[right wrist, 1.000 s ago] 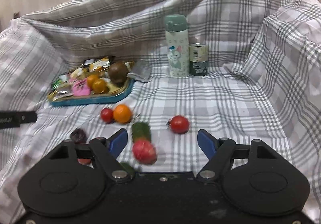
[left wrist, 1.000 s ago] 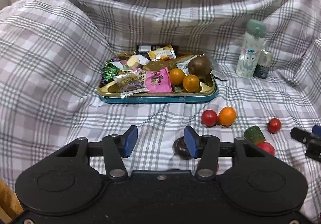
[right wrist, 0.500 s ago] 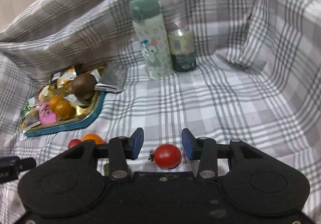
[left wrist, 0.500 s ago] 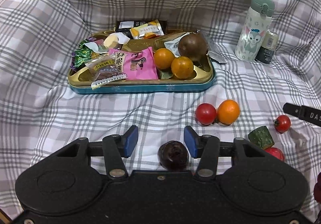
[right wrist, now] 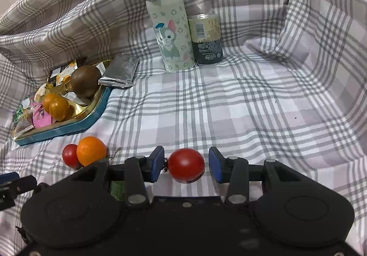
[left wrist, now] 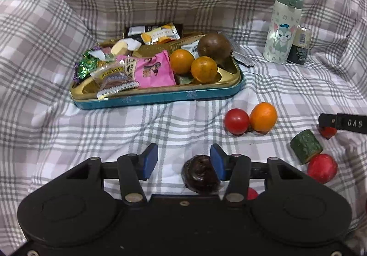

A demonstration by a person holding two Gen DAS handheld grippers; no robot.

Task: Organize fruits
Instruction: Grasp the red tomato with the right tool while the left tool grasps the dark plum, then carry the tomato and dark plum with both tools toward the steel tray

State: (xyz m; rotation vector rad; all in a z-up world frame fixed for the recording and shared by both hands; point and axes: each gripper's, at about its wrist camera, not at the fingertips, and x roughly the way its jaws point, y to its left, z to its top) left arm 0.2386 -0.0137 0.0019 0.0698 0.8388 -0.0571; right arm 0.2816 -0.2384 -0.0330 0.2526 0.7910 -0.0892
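The left gripper (left wrist: 184, 160) has its jaws spread apart over the checked cloth (left wrist: 174, 123), and a dark purple fruit (left wrist: 200, 174) lies between them, tight against the right blue pad and well clear of the left one, so nothing is clamped. The right gripper (right wrist: 186, 164) is likewise released, its 2 pads straddling a red tomato (right wrist: 186, 165) with a gap showing on both sides; the tomato rests on the cloth. Far and to the left sits a gold tray with a teal rim (left wrist: 160, 97), holding 2 oranges (left wrist: 193, 65) touching each other, a round brown fruit (left wrist: 215, 46) just behind them, and a heap of snack packets (left wrist: 151, 70) filling its left part. On the cloth near the tray's right corner, a second red tomato (left wrist: 236, 121) touches a loose orange (left wrist: 263, 116). Further right in the left wrist view, a green chunk of fruit (left wrist: 306, 146) leans against a red fruit (left wrist: 322, 168). At the far side a pale bottle with a green cap (right wrist: 169, 24) stands upright, just beside a small can (right wrist: 207, 39). A silver packet (right wrist: 120, 71) lies over the tray's far right corner.
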